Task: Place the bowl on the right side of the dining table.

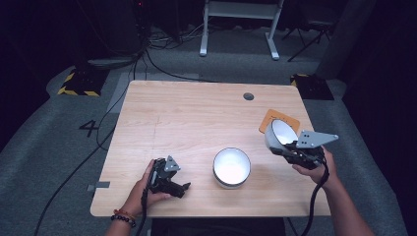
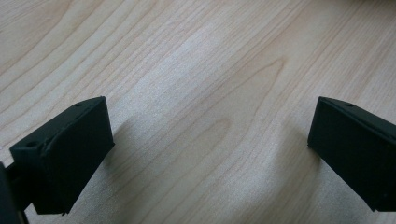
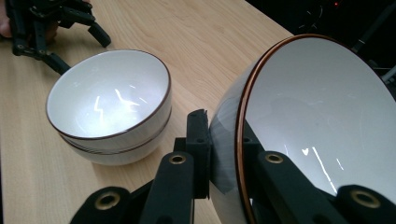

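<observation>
A white bowl with a brown rim (image 1: 281,132) hangs tilted above the table's right side, its mouth turned to the upper left. My right gripper (image 1: 286,147) is shut on its wall. In the right gripper view one jaw presses the outside of this bowl (image 3: 317,116) and the other lies inside, with the gripper (image 3: 233,154) at the rim. A second white bowl (image 1: 231,167) stands upright near the front middle of the table; it (image 3: 109,105) seems nested in another like it. My left gripper (image 1: 182,189) rests low at the front left, open, with bare wood between its jaws (image 2: 210,140).
An orange mat (image 1: 275,118) lies on the wooden table (image 1: 187,123) just behind the lifted bowl. A round cable hole (image 1: 248,96) sits at the far edge. Cables and a yellow-black striped base (image 1: 78,86) lie on the floor beyond the far left corner.
</observation>
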The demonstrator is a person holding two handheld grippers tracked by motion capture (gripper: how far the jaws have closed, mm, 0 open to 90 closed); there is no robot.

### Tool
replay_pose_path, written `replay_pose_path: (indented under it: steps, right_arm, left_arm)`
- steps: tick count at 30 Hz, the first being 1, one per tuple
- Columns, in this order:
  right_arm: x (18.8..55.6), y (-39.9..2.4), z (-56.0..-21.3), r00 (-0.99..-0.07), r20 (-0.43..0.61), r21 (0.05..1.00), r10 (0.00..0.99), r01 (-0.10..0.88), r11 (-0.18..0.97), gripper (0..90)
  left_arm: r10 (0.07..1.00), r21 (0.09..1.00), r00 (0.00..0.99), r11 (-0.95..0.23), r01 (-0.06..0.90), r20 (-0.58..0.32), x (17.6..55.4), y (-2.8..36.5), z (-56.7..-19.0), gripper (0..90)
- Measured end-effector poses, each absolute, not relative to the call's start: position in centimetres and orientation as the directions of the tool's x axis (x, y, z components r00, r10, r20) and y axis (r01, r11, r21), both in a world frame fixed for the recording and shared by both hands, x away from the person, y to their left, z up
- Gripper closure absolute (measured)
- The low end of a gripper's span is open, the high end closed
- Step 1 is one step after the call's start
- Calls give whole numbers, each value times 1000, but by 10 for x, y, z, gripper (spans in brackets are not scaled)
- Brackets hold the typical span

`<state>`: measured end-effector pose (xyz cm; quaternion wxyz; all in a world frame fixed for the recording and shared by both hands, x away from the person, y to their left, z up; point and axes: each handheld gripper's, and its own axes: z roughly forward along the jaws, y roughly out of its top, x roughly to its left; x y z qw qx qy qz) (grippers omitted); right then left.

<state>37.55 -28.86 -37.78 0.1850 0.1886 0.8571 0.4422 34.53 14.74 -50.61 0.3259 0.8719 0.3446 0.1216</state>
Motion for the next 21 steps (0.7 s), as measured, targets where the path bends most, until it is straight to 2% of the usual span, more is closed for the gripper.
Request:
replay_pose_path:
  steps: [21]
  right_arm:
    - [421,-304,-395,-785,-146,808,603,257,530,817]
  left_arm:
    - [680,653,733,-551,520,-11,345,147,-506,2]
